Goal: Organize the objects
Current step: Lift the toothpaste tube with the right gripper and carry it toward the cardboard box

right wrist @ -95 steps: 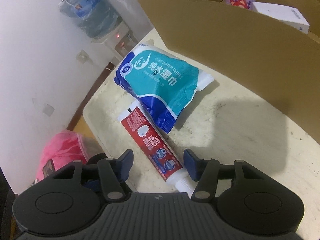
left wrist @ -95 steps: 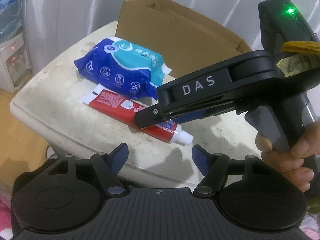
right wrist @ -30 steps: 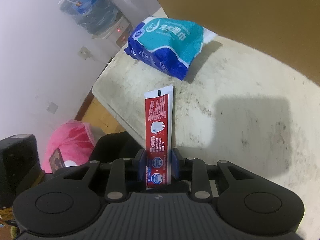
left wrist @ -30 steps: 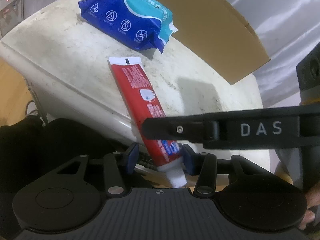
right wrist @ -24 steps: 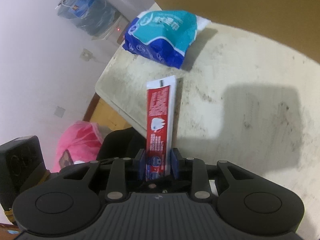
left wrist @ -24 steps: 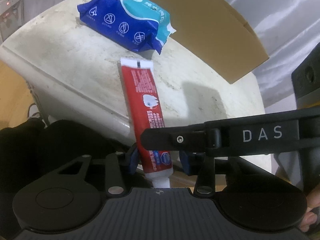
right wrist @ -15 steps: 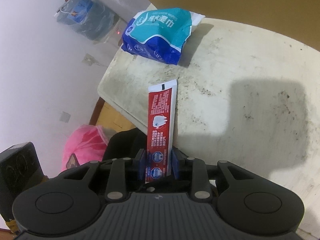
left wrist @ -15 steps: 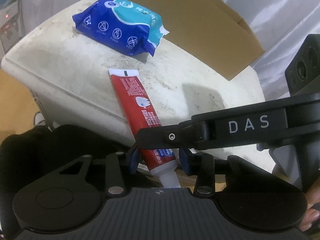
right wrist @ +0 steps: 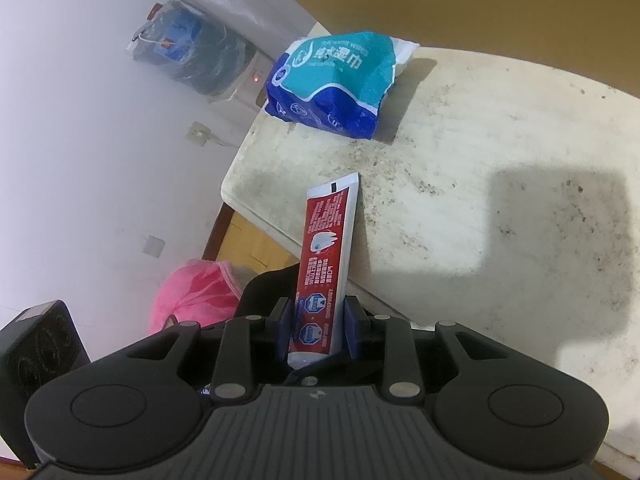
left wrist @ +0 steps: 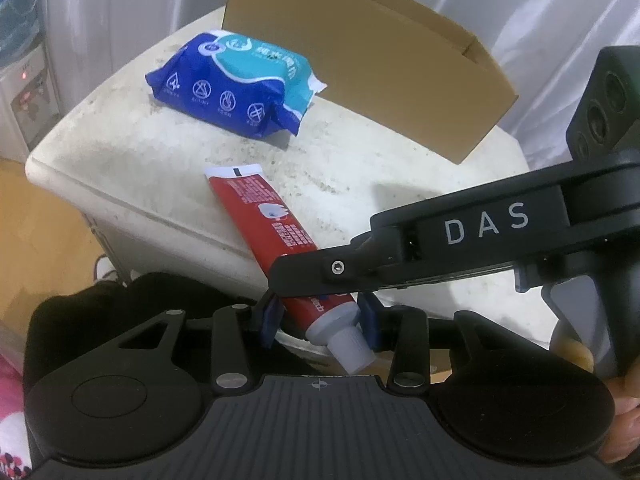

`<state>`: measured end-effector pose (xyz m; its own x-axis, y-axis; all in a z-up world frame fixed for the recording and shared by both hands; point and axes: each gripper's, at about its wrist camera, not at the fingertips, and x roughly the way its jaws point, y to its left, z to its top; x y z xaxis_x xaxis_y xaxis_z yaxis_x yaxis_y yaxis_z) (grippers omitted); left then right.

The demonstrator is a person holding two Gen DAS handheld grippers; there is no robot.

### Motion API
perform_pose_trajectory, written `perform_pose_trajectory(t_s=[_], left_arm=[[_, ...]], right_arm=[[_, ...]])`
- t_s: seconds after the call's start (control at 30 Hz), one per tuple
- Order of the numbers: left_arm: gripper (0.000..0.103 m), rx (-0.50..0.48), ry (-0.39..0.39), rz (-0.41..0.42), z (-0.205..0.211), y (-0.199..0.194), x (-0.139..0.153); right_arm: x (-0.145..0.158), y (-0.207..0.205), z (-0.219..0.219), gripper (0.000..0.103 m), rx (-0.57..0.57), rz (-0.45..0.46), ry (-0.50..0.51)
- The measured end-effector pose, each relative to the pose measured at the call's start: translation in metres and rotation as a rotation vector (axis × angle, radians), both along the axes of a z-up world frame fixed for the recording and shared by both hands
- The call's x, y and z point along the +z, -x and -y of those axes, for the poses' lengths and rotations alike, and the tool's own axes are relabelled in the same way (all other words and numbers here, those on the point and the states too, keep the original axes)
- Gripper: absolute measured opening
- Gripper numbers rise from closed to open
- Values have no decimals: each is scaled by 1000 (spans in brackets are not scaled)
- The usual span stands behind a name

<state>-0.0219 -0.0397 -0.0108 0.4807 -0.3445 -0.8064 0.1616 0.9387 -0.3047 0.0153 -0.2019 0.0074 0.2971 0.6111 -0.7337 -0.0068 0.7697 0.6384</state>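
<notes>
Toothpaste handover at the table's near edge

Clamped by both: left gripper (left wrist: 320, 322) near the cap, right gripper (right wrist: 318, 326) on the toothpaste tube (left wrist: 264, 220), lifted past the table (left wrist: 400, 184) edge, probably for the cardboard box (left wrist: 360, 76).

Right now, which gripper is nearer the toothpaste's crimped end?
Right. The right gripper clamps the toothpaste just above the neck; the left gripper clamps lower, nearer the cap.

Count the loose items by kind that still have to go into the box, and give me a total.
Toothpaste tube: 1, clamped by both hand-held grippers
Wet wipes pack: 1, lying on the table beside the cardboard box
Total: 2
</notes>
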Motion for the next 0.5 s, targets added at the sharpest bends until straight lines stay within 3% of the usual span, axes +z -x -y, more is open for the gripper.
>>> perform_pose_trajectory(t_s=[0.5], left_arm=[[40, -9, -43, 67, 11, 5, 15]], right_arm=[[14, 5, 8, 31, -9, 53, -36]])
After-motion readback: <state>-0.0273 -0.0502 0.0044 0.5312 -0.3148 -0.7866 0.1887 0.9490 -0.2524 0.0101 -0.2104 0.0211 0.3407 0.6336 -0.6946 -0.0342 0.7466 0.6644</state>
